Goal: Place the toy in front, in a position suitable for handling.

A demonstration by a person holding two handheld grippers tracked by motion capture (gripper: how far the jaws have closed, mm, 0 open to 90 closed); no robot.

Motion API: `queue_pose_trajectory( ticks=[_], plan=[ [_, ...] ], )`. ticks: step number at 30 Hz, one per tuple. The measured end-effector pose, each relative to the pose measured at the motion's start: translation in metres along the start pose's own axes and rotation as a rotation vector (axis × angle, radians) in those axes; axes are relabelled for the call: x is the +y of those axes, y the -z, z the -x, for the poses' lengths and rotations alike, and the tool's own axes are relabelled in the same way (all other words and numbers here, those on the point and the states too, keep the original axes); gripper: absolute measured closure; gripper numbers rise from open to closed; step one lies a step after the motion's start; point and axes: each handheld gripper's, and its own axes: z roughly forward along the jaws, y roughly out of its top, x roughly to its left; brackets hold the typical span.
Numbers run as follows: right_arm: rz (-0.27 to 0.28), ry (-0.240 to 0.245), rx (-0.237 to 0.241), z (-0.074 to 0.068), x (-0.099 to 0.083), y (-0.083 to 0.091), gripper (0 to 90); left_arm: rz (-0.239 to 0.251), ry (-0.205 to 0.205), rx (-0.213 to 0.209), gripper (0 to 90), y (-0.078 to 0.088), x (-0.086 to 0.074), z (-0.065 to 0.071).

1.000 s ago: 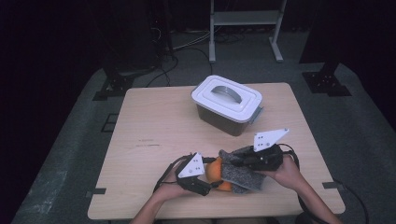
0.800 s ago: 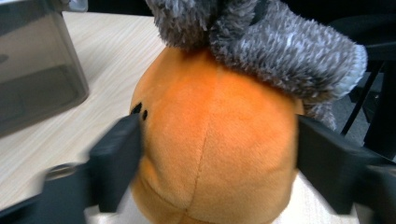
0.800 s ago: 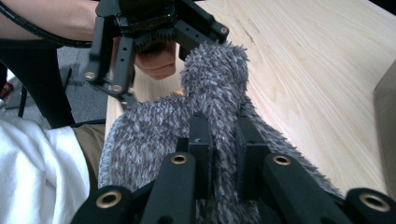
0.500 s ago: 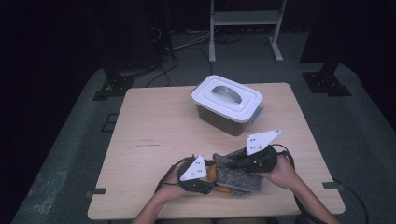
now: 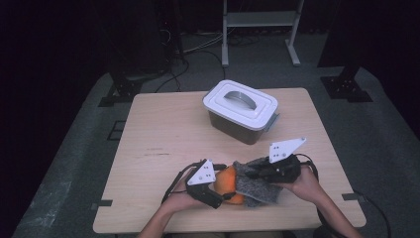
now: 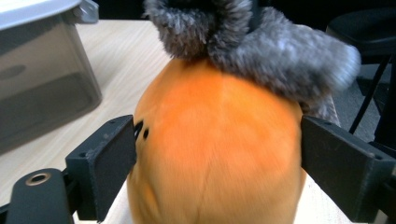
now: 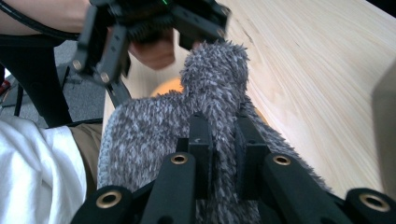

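Your right gripper [image 7: 223, 140] pinches a fold of the grey fuzzy sock [image 7: 196, 116], jaws nearly together. Beyond it, a bit of the orange toy [image 7: 169, 86] peeks out beneath your left gripper [image 7: 149, 28], with the table [image 7: 303, 70] stretching right.

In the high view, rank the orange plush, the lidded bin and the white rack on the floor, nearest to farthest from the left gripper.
Measured from the left gripper:
1. Orange plush: right at its fingers, near table edge.
2. Lidded bin: mid-table, farther back and slightly right.
3. White rack: on the floor beyond the table's far edge.
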Motion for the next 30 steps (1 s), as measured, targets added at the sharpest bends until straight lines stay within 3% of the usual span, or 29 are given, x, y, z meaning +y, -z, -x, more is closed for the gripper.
queue_pose_trajectory(
  ticks=[1,3,6,18,21,25,30],
  plan=[
    [0.001,0.010,0.005,-0.002,0.002,-0.003,79.4,0.002,-0.009,0.004,13.6,0.000,0.000,0.001],
    [-0.006,0.034,0.003,-0.005,0.006,-0.007,79.4,0.005,-0.068,0.026,26.0,0.004,-0.002,0.005],
    [0.023,0.013,0.006,-0.002,0.003,-0.005,79.5,0.002,-0.067,0.035,35.0,0.008,-0.005,0.003],
    [0.086,-0.153,-0.051,0.023,-0.048,0.017,79.5,0.027,-0.012,0.014,35.9,0.013,-0.015,-0.007],
    [0.075,-0.156,-0.063,0.024,-0.048,0.021,79.5,0.028,-0.011,0.012,36.1,0.013,-0.015,-0.008],
    [0.108,-0.130,-0.043,0.021,-0.039,0.020,79.4,0.027,-0.015,0.012,36.1,0.013,-0.015,-0.008],
    [0.082,-0.134,-0.033,0.022,-0.041,0.014,79.5,0.027,-0.010,0.014,36.0,0.015,-0.016,-0.008]
  ],
)
